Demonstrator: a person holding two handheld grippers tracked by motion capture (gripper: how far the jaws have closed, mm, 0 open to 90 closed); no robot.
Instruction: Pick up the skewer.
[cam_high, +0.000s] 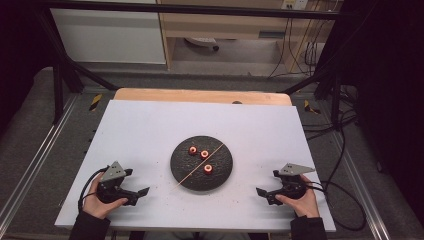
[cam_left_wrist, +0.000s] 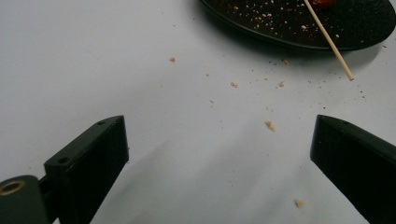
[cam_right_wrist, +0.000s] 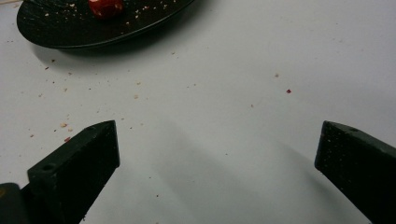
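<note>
A white rectangular sheet (cam_high: 150, 130) covered the pale wooden table (cam_high: 200, 95), with grey carpeted floor and a black metal frame around it and light wooden furniture behind. Fine crumbs (cam_left_wrist: 270, 125) speckled the sheet near the plate.

A round black textured plate (cam_high: 182, 172) sat at the middle of the sheet, slightly toward the person's side. On it lay three small red ring-shaped pieces (cam_high: 204, 154), two close together toward the far left and one nearer the centre right. A thin wooden skewer (cam_high: 200, 164) ran diagonally across the plate, and its near end stuck out past the plate's near-left rim onto the sheet.

The left gripper (cam_high: 142, 192) rested low at the near left of the sheet, its jaws spread wide with nothing between them, well apart from the plate; in the left gripper view the skewer's tip (cam_left_wrist: 348, 74) lay ahead and to the right. The right gripper (cam_high: 261, 192) lay at the near right, jaws likewise spread and empty, with the plate (cam_right_wrist: 56, 32) ahead to its left.

Bare sheet lay between each gripper and the plate, and wide open margins ran to the left, right and far edges. Both hands were close to the near edge.
</note>
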